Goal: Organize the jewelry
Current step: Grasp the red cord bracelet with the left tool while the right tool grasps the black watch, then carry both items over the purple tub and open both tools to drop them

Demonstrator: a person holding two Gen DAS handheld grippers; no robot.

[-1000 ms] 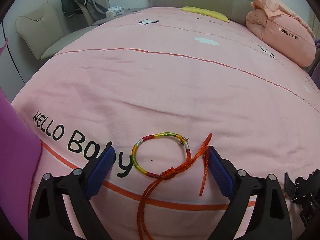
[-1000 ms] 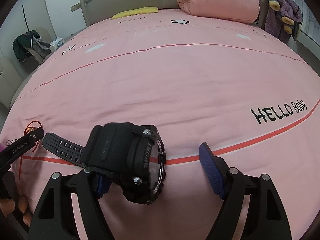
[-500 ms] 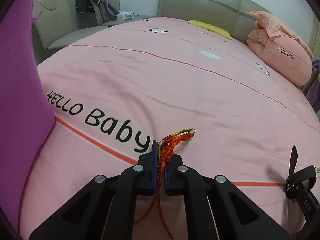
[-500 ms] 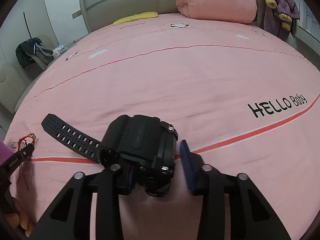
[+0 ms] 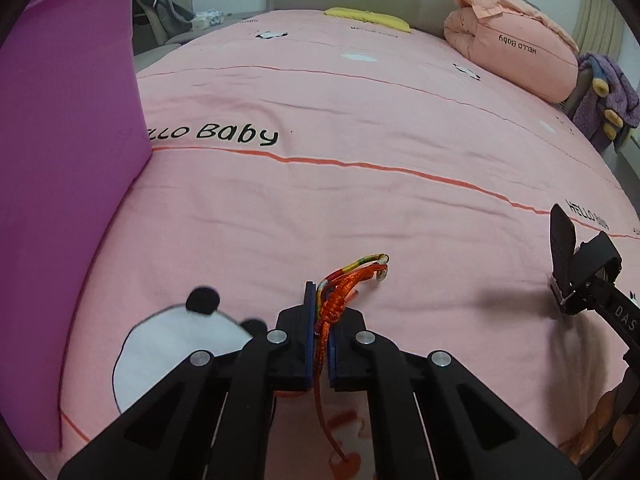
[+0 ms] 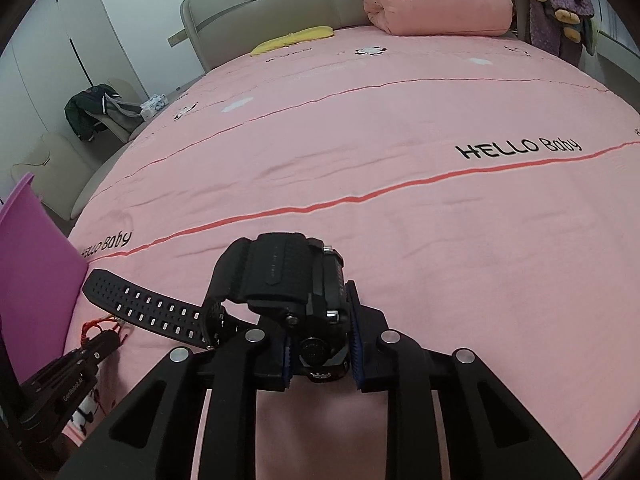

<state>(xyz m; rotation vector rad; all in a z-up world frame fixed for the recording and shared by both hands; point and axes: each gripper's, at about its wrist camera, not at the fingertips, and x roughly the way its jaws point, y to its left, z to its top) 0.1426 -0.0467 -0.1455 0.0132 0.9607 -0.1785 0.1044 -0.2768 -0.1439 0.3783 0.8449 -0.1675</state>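
Jewelry's up in both my grippers now. Biggest first: the purple bin point(image 5: 68, 152) fills my left view from nine to eleven o'clock, standing on the pink bedspread point(image 5: 360, 160). Black sport watch point(image 6: 296, 292) next, case pinched in my right gripper point(image 6: 320, 354), strap trailing out toward nine. Smallest, the red cord bracelet point(image 5: 340, 296), knot squeezed between my left gripper point(image 5: 320, 344) pads, multicoloured loop poking toward one o'clock, tails dangling at six. I'd say carry high over that bin rim, so the loose tails and strap don't snag. A folded quilt point(image 5: 516, 60) sits far off at one, no obstacle.
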